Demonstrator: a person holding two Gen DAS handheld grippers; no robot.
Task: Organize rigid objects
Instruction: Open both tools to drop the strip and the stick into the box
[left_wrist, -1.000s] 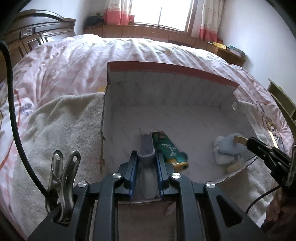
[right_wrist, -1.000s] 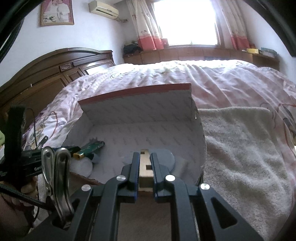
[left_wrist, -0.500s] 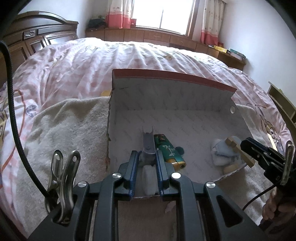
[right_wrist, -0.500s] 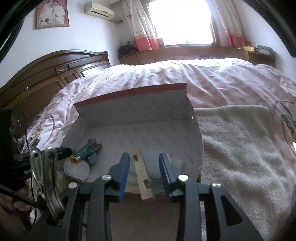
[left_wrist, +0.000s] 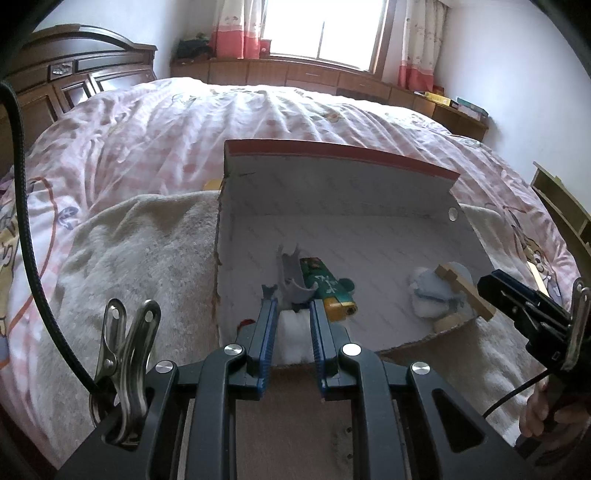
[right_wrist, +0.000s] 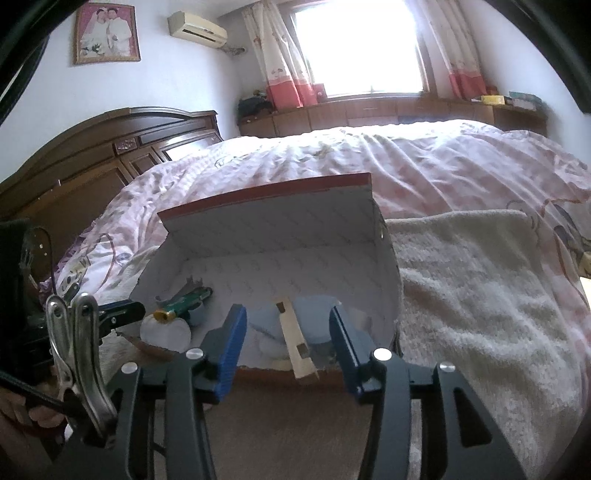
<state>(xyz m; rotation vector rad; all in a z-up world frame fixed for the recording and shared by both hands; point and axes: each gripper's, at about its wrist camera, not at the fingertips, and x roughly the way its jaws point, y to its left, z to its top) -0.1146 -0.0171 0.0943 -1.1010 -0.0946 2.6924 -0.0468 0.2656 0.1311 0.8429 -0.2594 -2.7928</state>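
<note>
Your right hand-held gripper (right_wrist: 287, 347) is standing open at the near right corner of the white box (right_wrist: 280, 236), its jaws having just been opening, and the wooden stick (right_wrist: 295, 343) is lying loose between them, touching neither pad. That stick is resting across the pale blue stuffed piece (left_wrist: 436, 291) with its near end hanging over the box's low near edge, so it is looking ready to tip out onto the towel (right_wrist: 480, 295) if you are brushing it while pulling back. Draw away straight along the jaws, not sideways.

Your left hand-held gripper (left_wrist: 291, 325) is closed on the white piece with the grey part (left_wrist: 293, 291) at the near left of the box, just beside the green lighter (left_wrist: 327, 291). If you are letting go there, the piece may be rolling against the lighter or dropping over the near edge, since the wall there is low or cut away. The box is sitting on soft bedding on the bed (left_wrist: 258, 122), so any push on its rim may be tilting it and sliding everything toward you
</note>
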